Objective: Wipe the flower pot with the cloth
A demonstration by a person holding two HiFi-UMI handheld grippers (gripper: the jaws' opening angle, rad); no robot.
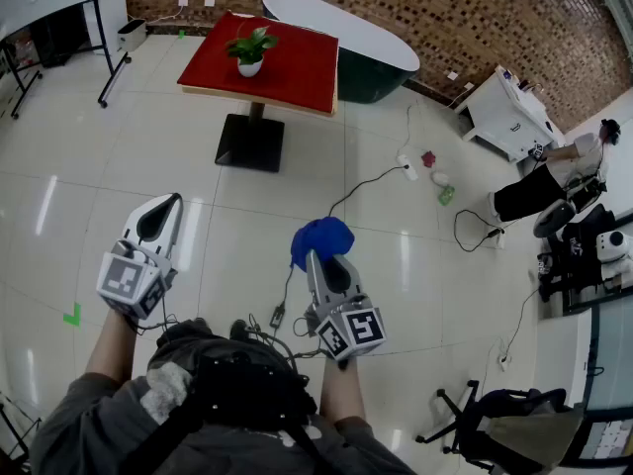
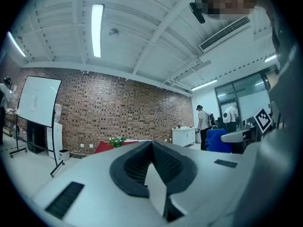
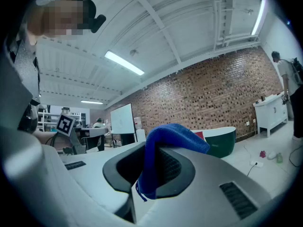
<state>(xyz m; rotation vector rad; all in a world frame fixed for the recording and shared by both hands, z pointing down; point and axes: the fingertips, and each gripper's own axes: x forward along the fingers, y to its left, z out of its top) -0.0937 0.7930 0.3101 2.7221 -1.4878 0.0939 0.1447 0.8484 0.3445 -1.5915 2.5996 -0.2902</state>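
Note:
A white flower pot [image 1: 250, 67] with a green plant stands on a red-topped table [image 1: 297, 77] far ahead across the floor; in the left gripper view the plant [image 2: 116, 141] shows small above the jaws. My right gripper [image 1: 326, 255] is shut on a blue cloth [image 1: 321, 238], which bunches over its tips [image 3: 173, 136]. My left gripper [image 1: 166, 206] is shut with nothing in it, held level at the left. Both grippers are well short of the table.
A dark green and white tub [image 1: 366, 57] sits behind the table. Cables and a power strip [image 1: 407, 169] lie on the tiled floor. A white cabinet [image 1: 509, 117], a bending person [image 1: 554, 181] and office chairs [image 1: 495, 424] are at the right. A whiteboard stand [image 1: 104, 38] is at the left.

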